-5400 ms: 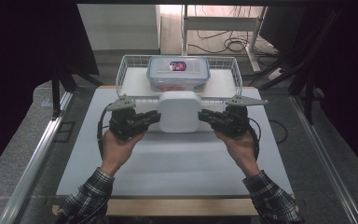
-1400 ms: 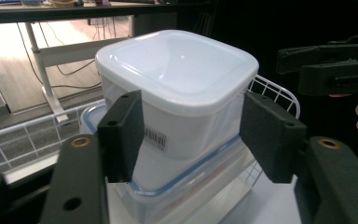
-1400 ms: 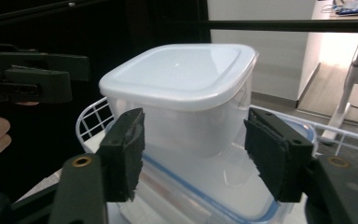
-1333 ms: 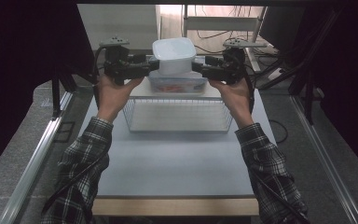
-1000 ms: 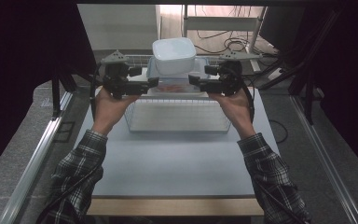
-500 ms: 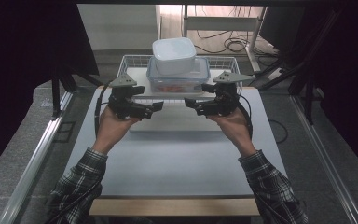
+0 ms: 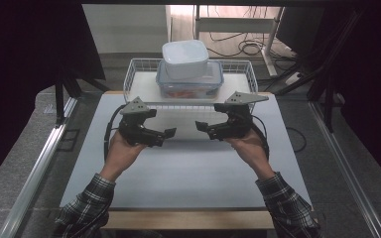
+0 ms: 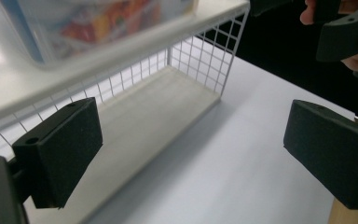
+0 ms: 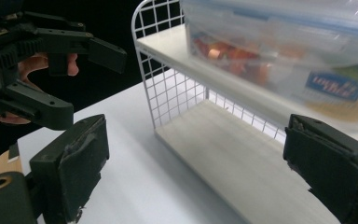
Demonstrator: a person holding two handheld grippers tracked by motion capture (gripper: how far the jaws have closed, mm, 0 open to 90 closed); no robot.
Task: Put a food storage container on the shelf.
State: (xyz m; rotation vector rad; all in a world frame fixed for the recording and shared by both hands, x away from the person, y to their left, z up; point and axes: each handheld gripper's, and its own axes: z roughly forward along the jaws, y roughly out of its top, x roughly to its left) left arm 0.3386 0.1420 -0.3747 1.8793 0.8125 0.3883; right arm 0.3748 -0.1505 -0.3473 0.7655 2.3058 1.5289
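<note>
overhead forward-down, tool views share rack

White container released; both tools withdrawn.

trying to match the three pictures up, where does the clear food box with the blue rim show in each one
High view: the clear food box sits top centre on the wire rack, under a white tub.
Left gripper view: top left, blurred, on the rack's upper shelf.
Right gripper view: top right, on the upper shelf.
Shared landmark: the rack's white wire grid end.
</note>
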